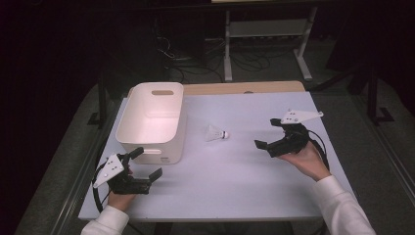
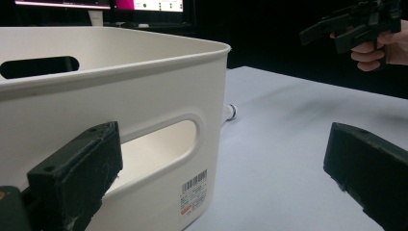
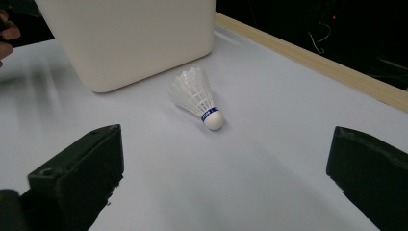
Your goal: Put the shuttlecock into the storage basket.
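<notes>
the shuttlecock (image 1: 216, 133) lies on its side on the pale counter (image 1: 235, 181), just to the right of the white bin (image 1: 152, 122) and apart from it, in the open stretch between the bin and the right claw (image 1: 269, 133). its long axis runs roughly across the counter: the feathered skirt points toward the bin, the cork tip with its blue band points toward the right claw. in the right gripper view the shuttlecock (image 3: 198, 97) sits ahead of the jaws and a little left of the midline, cork nearer the camera and angled to the right, with the bin (image 3: 130, 38) just behind it.

the right claw is held above the counter in the person's right hand (image 1: 304, 157), its jaws wide apart and empty, aimed leftward at the shuttlecock. the left claw (image 1: 146, 164) is held near the bin's front right corner, jaws also wide apart and empty; in the left gripper view the bin wall (image 2: 144, 110) stands in front of it, and just a sliver of the cork (image 2: 231, 111) peeks past that corner.

so the right claw is the better placed of the two: it has a clear line, and the cork end faces it. my judgement is that the coming move turns on this line-up, a reach leftward and down, with the jaws closing across the skirt or cork rather than along the axis.
</notes>
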The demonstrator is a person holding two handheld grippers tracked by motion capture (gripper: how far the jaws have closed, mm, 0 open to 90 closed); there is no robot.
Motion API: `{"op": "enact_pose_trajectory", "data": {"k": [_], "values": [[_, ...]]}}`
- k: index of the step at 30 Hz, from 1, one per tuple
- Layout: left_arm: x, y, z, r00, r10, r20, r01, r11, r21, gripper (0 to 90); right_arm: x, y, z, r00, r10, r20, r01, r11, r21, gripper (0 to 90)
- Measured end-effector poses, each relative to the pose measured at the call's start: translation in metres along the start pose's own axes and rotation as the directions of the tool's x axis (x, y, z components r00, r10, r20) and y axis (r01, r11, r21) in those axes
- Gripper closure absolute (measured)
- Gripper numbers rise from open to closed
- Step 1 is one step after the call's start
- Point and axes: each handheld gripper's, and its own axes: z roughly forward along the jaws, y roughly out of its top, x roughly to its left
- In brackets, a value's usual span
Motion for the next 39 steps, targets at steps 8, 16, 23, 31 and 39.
{"op": "enact_pose_trajectory", "data": {"k": [8, 16, 23, 31, 39], "values": [[0.000, 0.000, 0.000, 1.0000, 0.003, 0.001, -0.003, 1.0000, 0.000, 0.0, 0.001, 0.009, 0.009, 0.9997, -0.020, -0.011, 0.020, 1.000, 0.022, 0.0], [0.000, 0.000, 0.000, 1.0000, 0.003, 0.004, -0.003, 1.0000, -0.001, 0.0, 0.000, 0.016, 0.022, 0.9995, -0.025, -0.019, 0.026, 0.999, 0.041, 0.0], [-0.001, 0.000, 0.000, 0.9999, -0.002, 0.015, 0.002, 1.0000, -0.003, 0.0, -0.002, 0.023, 0.035, 0.9989, -0.041, -0.021, 0.042, 0.998, 0.050, 0.0], [0.001, 0.001, -0.001, 0.9997, 0.019, 0.013, -0.019, 0.9998, 0.008, 0.0, -0.008, 0.024, 0.047, 0.9987, -0.032, -0.039, 0.035, 0.997, 0.076, 0.0], [0.001, 0.001, -0.002, 0.9998, 0.014, 0.012, -0.014, 0.9999, 0.004, 0.0, -0.019, 0.027, 0.056, 0.9986, -0.024, -0.048, 0.027, 0.997, 0.076, 0.0]]}}
